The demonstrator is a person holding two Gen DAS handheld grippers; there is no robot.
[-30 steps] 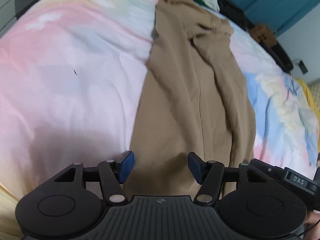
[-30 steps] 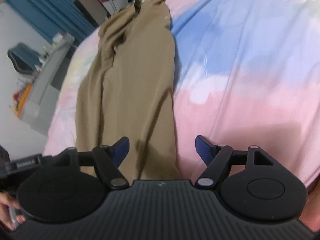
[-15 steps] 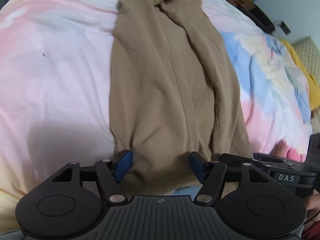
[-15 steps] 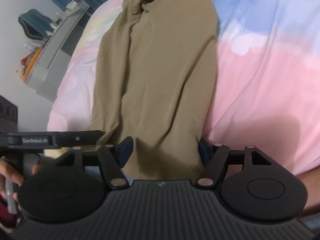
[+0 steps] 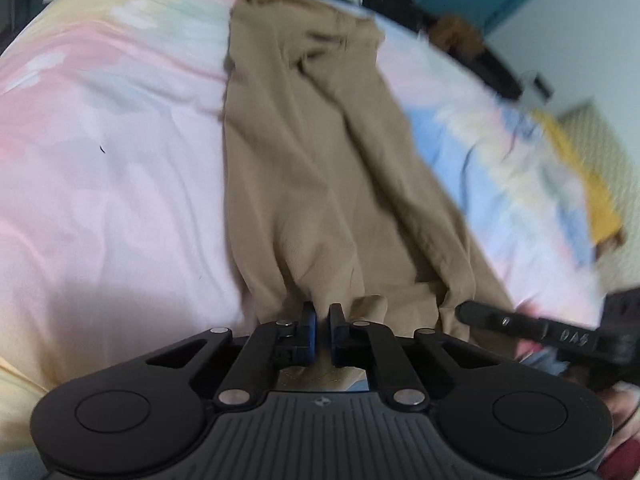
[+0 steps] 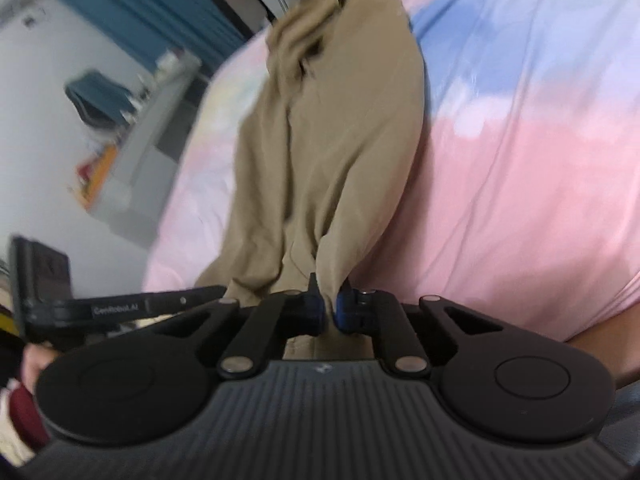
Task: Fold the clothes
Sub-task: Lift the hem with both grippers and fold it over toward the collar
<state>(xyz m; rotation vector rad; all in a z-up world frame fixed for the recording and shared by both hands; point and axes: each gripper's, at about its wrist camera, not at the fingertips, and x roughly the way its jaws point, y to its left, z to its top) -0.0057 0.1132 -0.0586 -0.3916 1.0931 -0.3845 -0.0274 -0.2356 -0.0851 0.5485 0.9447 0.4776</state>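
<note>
Tan garment (image 5: 320, 184), blurred, hem hidden

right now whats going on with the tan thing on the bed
A person is folding a tan garment laid lengthwise on a pastel bedsheet, using a handheld gripper in each hand. The left gripper has its jaws shut on the near edge of the fabric, and the right gripper is shut on the same near edge a little way along. The cloth bunches at both pinch points. The far end lies flat; no fold has been made over it yet.
</note>
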